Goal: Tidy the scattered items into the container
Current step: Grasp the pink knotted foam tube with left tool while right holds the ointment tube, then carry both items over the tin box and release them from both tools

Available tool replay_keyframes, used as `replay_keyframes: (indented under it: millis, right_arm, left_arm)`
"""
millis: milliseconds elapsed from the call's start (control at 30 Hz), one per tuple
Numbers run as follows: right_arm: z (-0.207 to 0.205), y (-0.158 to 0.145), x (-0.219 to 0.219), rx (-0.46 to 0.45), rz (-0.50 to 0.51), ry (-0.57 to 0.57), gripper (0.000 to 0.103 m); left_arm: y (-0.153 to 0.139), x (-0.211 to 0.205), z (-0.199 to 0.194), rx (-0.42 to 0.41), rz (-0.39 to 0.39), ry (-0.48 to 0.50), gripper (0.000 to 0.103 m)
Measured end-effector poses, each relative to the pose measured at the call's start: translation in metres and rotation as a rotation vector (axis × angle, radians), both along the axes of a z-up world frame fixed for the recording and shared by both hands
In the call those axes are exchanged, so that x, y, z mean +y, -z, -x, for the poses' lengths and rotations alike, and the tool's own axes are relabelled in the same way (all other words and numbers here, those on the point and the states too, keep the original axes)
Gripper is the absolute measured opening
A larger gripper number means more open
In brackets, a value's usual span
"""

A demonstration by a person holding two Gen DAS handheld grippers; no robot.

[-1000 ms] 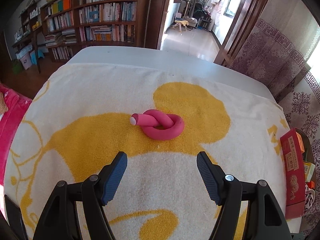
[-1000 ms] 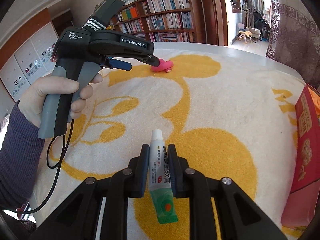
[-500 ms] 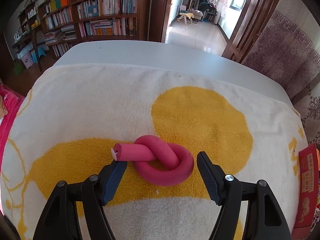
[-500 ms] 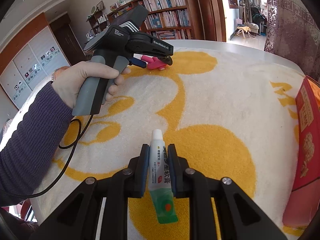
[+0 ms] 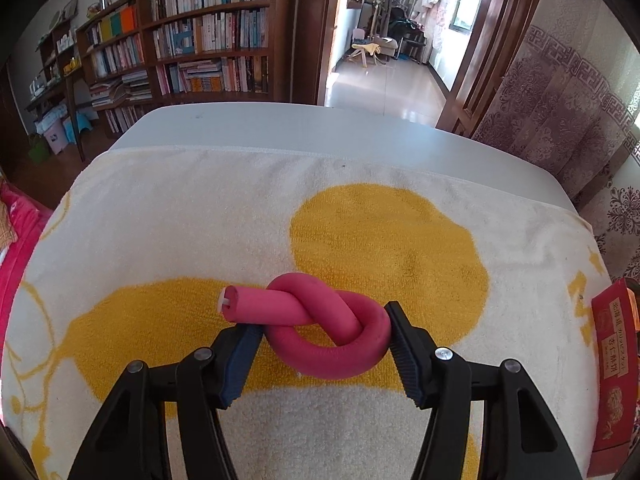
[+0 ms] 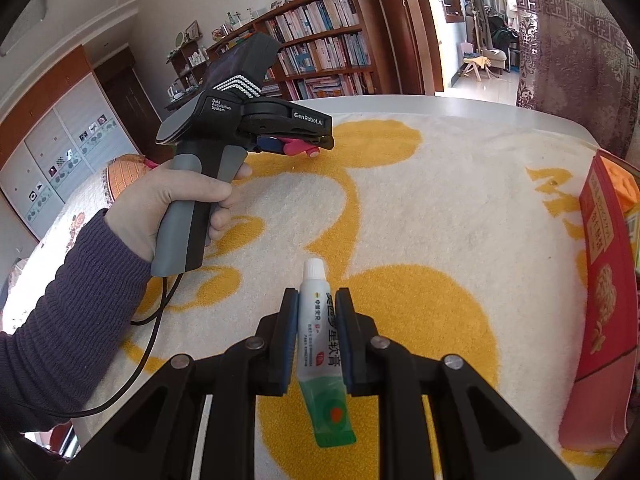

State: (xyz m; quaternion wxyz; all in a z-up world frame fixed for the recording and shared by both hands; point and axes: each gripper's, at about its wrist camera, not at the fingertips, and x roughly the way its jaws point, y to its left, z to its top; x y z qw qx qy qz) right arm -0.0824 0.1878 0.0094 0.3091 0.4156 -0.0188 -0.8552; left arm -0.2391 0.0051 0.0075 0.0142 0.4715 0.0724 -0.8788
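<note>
A pink foam roller tied in a knot (image 5: 320, 326) lies on the white and yellow towel (image 5: 200, 220). My left gripper (image 5: 322, 344) straddles it, with both pads touching its sides. In the right wrist view the left gripper (image 6: 296, 144) shows far off, with the pink roller (image 6: 300, 147) between its fingers. My right gripper (image 6: 318, 336) is shut on a white and green ointment tube (image 6: 322, 344) and holds it above the towel. The red container box (image 6: 604, 280) stands at the right edge.
The red box also shows at the right edge of the left wrist view (image 5: 614, 368). The bare white table top (image 5: 300, 128) runs beyond the towel's far edge. A bookshelf (image 5: 192, 48) stands behind the table. A hand and purple sleeve (image 6: 80, 288) reach across the left.
My left gripper moved forward and down over the pink roller, and its jaws closed in until they touch it. The right gripper stayed still with the tube.
</note>
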Motion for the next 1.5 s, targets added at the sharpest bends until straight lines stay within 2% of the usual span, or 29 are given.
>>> replay_keyframes:
  millis: [200, 300, 667, 833, 967, 1133, 1300, 1500]
  right_arm:
    - [0.001, -0.018, 0.018, 0.04, 0.053, 0.059, 0.021]
    - [0.002, -0.03, 0.033, 0.072, 0.076, 0.111, 0.021]
    - [0.009, -0.068, 0.13, 0.162, 0.14, 0.432, 0.021]
    - [0.01, -0.073, 0.178, 0.164, 0.075, 0.628, 0.021]
    - [0.009, -0.07, 0.203, 0.159, 0.015, 0.738, 0.021]
    - [0.012, -0.066, 0.215, 0.14, 0.003, 0.784, 0.021]
    - [0.007, -0.069, 0.223, 0.166, -0.027, 0.864, 0.022]
    - [-0.002, -0.072, 0.241, 0.168, 0.038, 0.923, 0.03]
  left_arm:
    - [-0.025, 0.024, -0.018, 0.055, -0.014, 0.053, 0.063]
    - [-0.034, 0.042, -0.028, 0.072, -0.047, 0.092, 0.063]
    - [-0.067, 0.137, -0.062, 0.125, -0.072, 0.305, 0.063]
    - [-0.076, 0.174, -0.076, 0.133, -0.108, 0.393, 0.063]
    - [-0.081, 0.204, -0.086, 0.139, -0.125, 0.461, 0.063]
    - [-0.084, 0.238, -0.092, 0.136, -0.152, 0.541, 0.063]
    - [-0.082, 0.266, -0.098, 0.124, -0.172, 0.601, 0.063]
    - [-0.08, 0.276, -0.098, 0.116, -0.177, 0.622, 0.063]
